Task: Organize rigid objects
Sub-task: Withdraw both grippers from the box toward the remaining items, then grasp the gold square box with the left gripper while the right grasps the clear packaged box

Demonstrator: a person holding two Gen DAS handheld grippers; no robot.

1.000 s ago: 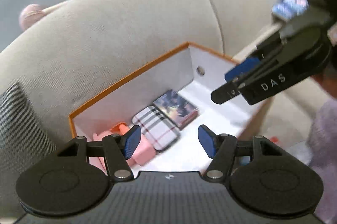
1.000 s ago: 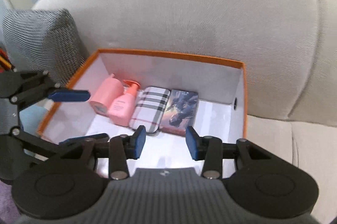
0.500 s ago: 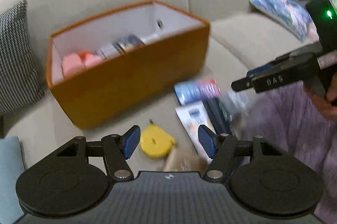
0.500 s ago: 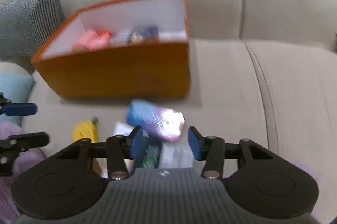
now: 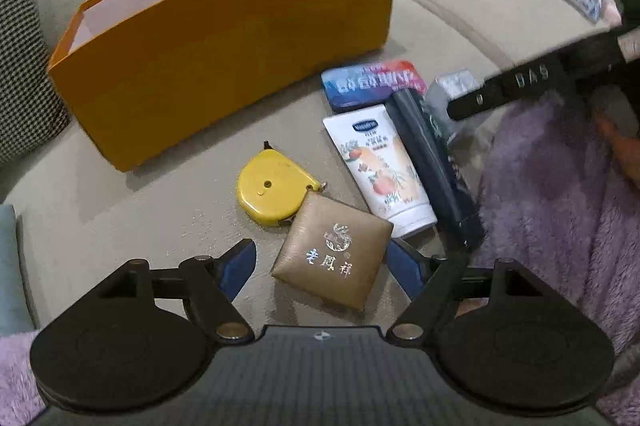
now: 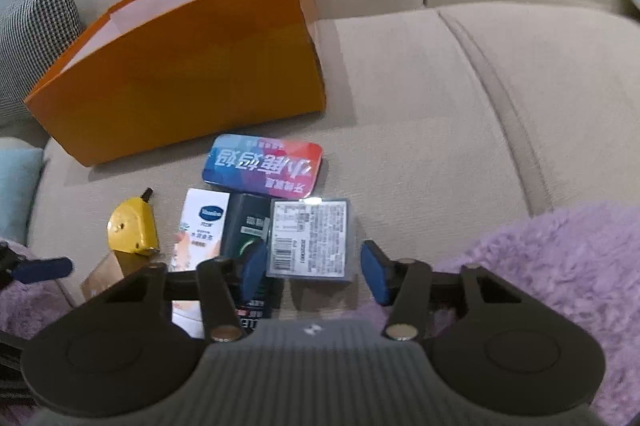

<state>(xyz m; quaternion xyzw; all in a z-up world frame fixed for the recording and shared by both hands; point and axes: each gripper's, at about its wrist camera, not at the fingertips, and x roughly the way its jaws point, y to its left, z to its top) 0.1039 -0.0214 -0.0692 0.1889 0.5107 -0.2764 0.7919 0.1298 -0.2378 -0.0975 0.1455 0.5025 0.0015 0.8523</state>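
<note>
While jaws gape — pouch between.

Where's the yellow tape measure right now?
On the sofa seat in front of the orange box: the yellow tape measure touches the brown pouch, left of the white tube, just ahead of the left gripper.

1. The left gripper points forward and down, its jaws spread wide with nothing clamped between them.
2. Its blue pads stand well apart (one at each side of the gap).
3. The right gripper also tilts downward, jaws parted and not closed on anything.
4. In the left wrist view the right gripper reaches in from the right edge, a black finger marked "DAS"; part of the person's hand shows behind it, blurred.
</note>
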